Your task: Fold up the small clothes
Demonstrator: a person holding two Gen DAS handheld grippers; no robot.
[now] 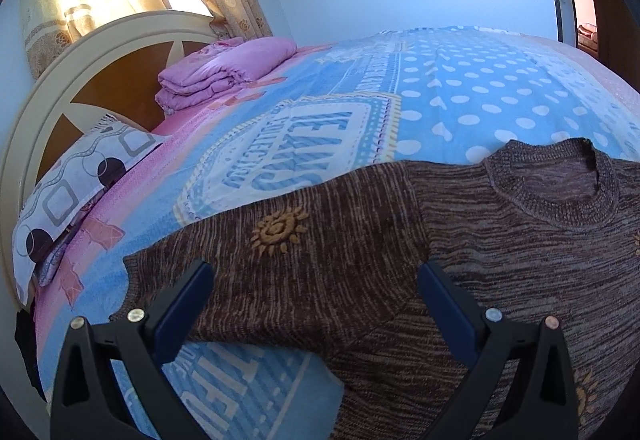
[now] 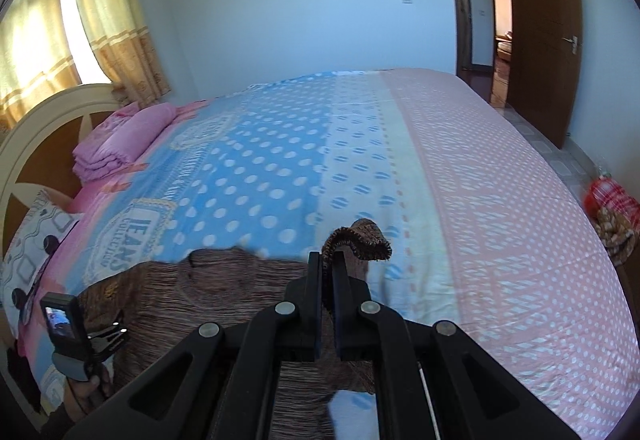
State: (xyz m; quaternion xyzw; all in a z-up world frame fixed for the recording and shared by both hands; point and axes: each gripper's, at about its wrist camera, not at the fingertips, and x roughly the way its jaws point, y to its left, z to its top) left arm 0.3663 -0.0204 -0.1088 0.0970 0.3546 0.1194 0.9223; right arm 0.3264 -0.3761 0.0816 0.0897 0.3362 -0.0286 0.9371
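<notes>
A brown knitted sweater (image 1: 460,240) lies flat on a bed (image 1: 460,95) covered with a blue, white-dotted and pink spread. Its round neck points away from the camera, and one sleeve, with a yellow sun motif (image 1: 279,231), stretches out to the left.

The left gripper (image 1: 316,282) hovers just above that sleeve. Its two blue-padded fingers (image 1: 184,310) stand wide apart, with nothing between them.

The right gripper (image 2: 327,272) is pinched closed on the cuff of the other sleeve (image 2: 360,240). The cuff sticks up and curls over past the fingertips, lifted off the bed, while the rest of the sweater stays spread on the spread below and to the left.

In the right wrist view, the left gripper's camera and the hand (image 2: 86,396) holding it show at lower left.

A folded pink quilt (image 1: 228,71) and a patterned pillow (image 1: 76,191) sit by the headboard (image 1: 52,95), well apart from the sweater.
</notes>
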